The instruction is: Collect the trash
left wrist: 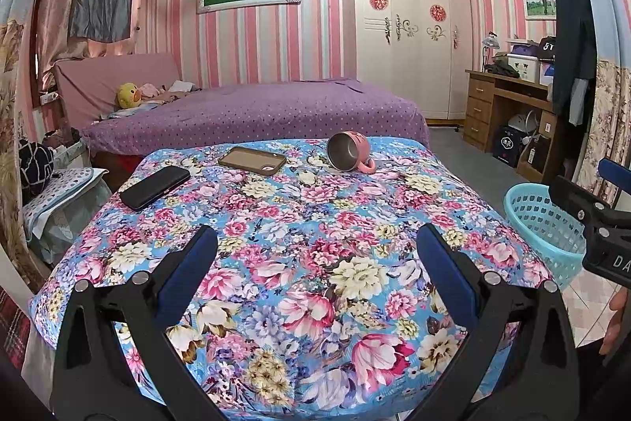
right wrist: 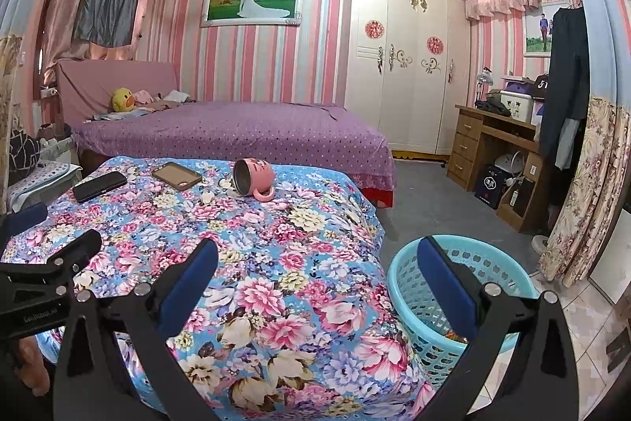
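Both claws hang wide open and empty: the left claw (left wrist: 315,251) over the floral-quilted counter (left wrist: 315,223), the right claw (right wrist: 315,263) at its edge beside the light-blue perforated plastic basket (right wrist: 512,275), which holds scraps. No loose trash shows; collecting looks done, pending a last scan near the tipped pink mug (right wrist: 252,178).

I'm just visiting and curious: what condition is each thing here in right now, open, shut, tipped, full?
Left gripper: open, holding nothing.
Right gripper: open, holding nothing.
Pink mug: tipped on its side, looks empty.
Blue basket: upright beside the table, something colourful at its bottom.
Black phone: lying flat, screen dark.
Brown phone case: lying flat.
Wardrobe: doors shut.
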{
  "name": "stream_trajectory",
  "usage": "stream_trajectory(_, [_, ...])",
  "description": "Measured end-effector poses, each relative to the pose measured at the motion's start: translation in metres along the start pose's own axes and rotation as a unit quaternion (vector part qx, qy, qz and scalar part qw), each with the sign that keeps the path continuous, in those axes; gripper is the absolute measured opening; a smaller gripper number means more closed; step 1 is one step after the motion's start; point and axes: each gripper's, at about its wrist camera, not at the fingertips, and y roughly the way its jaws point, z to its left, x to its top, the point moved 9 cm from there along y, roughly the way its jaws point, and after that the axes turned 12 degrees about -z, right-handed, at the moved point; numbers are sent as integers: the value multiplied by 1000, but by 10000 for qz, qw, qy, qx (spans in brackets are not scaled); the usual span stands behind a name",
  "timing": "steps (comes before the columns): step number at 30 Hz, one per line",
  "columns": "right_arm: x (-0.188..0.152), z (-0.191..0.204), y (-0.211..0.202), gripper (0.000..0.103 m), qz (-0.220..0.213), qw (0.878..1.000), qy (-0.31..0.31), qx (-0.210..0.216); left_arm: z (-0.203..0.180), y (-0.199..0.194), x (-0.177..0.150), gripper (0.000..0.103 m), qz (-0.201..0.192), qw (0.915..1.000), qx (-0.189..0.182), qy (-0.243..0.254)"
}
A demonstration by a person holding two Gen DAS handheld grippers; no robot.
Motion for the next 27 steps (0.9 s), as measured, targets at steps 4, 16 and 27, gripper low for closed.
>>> stream_trajectory(4, [0, 0, 0, 99, -2, 10000, 4, 1, 2, -1, 0, 98, 8, 10000, 0, -37])
stream_trajectory(16, [1, -1, 0, 99, -25, 10000, -4, -16, 5, 0, 1, 98, -6, 10000, 16, -28])
stream_trajectory(27, [1, -1, 0, 99, -28, 10000, -11, -14, 5, -1, 1, 98, -12, 10000, 17, -26])
